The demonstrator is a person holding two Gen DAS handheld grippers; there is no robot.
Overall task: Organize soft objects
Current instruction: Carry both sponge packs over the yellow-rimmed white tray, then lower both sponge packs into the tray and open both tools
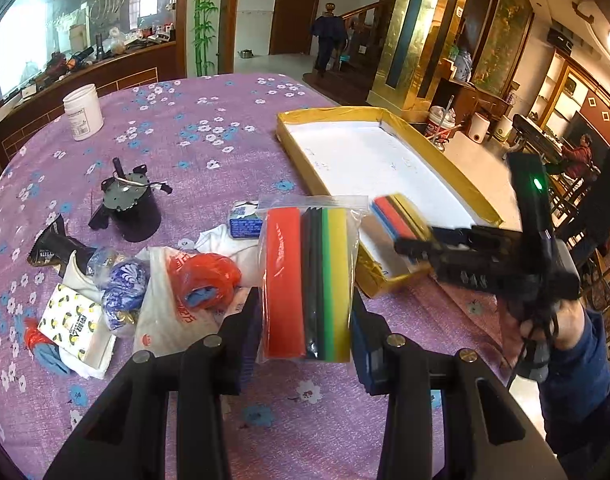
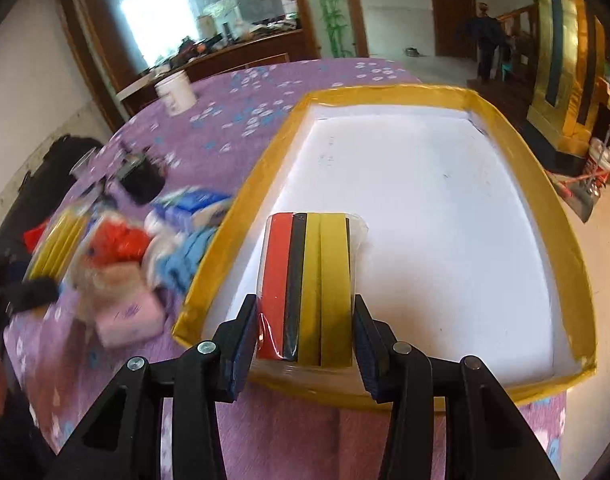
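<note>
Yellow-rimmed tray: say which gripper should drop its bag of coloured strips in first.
Right. The right gripper already holds its bag over the tray; the left gripper's bag hangs above the tablecloth.

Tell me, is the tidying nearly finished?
Not yet. The tray holds nothing so far. The right gripper carries a bag of strips over it, and the left gripper holds another bag. The pile of bags and packets waits on the cloth.
</note>
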